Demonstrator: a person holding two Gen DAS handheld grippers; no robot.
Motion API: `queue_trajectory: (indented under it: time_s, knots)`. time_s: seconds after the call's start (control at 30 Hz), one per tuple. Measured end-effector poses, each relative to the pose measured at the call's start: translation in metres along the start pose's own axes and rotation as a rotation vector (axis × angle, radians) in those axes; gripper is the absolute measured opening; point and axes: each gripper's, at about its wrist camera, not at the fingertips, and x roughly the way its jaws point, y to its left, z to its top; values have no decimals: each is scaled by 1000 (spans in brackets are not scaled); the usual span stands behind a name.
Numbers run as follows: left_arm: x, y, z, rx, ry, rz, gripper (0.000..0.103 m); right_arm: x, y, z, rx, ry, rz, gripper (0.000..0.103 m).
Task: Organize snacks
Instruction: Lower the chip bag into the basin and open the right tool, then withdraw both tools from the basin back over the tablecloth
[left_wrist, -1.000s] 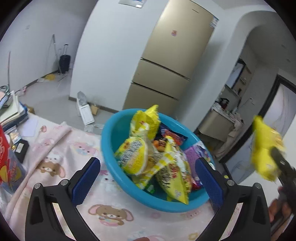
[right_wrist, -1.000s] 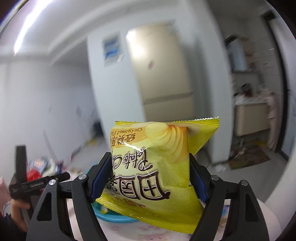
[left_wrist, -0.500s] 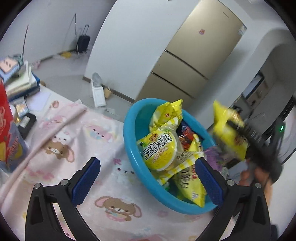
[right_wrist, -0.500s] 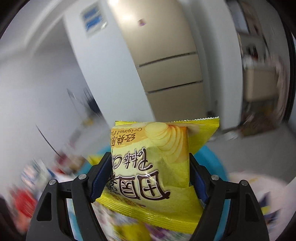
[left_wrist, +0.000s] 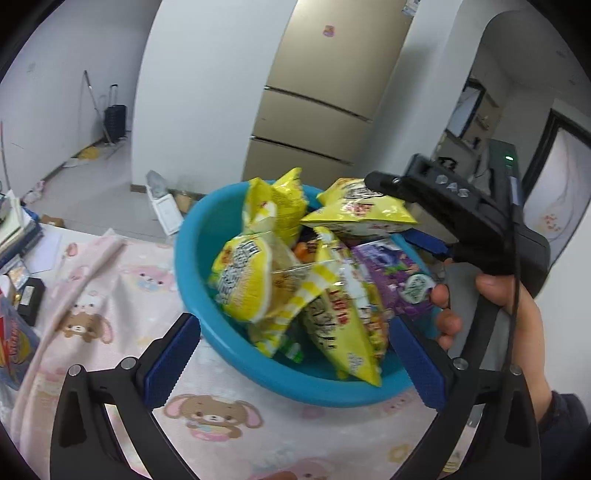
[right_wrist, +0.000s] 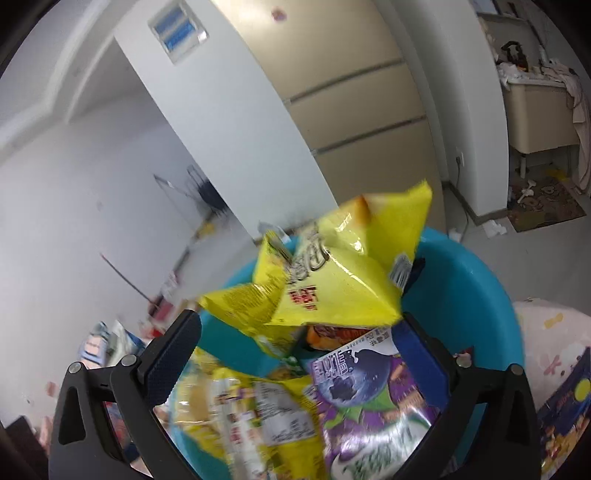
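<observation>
A blue basin (left_wrist: 192, 254) on the table holds several snack bags, mostly yellow, plus a purple one (left_wrist: 391, 273). My right gripper (right_wrist: 295, 354) is open just above the basin; the yellow chip bag (right_wrist: 332, 280) it carried is free of the jaws and tumbling onto the pile. In the left wrist view that bag (left_wrist: 360, 212) lies on top of the pile, beside the right gripper (left_wrist: 417, 221). My left gripper (left_wrist: 291, 358) is open and empty, low in front of the basin's near rim.
The table has a pink cartoon-animal cloth (left_wrist: 122, 295). Books and small boxes (left_wrist: 22, 258) lie at its left edge. A beige fridge (left_wrist: 317, 110) and white wall stand behind. A dark blue packet (right_wrist: 561, 413) lies right of the basin.
My right gripper swung over the basin and opened, letting go of the yellow chip bag, which now drops onto the pile. The left gripper shifted slightly toward the basin.
</observation>
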Motion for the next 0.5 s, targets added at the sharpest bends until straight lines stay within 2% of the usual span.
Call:
queue_trajectory:
  time_s: [0.1, 0.23, 0.3, 0.43, 0.5]
  knots:
    - [-13, -4, 3, 16, -41, -24, 103, -34, 12, -7, -33, -72, 39, 103]
    - [-35, -10, 7, 28, -100, -17, 103, -86, 29, -18, -103, -182, 57, 103]
    - [-53, -20, 10, 45, -139, 10, 103, -114, 34, -30, -120, -210, 58, 103]
    - [-95, -51, 7, 140, -244, -58, 103, -168, 39, -58, -157, -299, 26, 103]
    - [-111, -64, 5, 163, -290, -67, 103, -186, 43, -66, -214, -311, -39, 103]
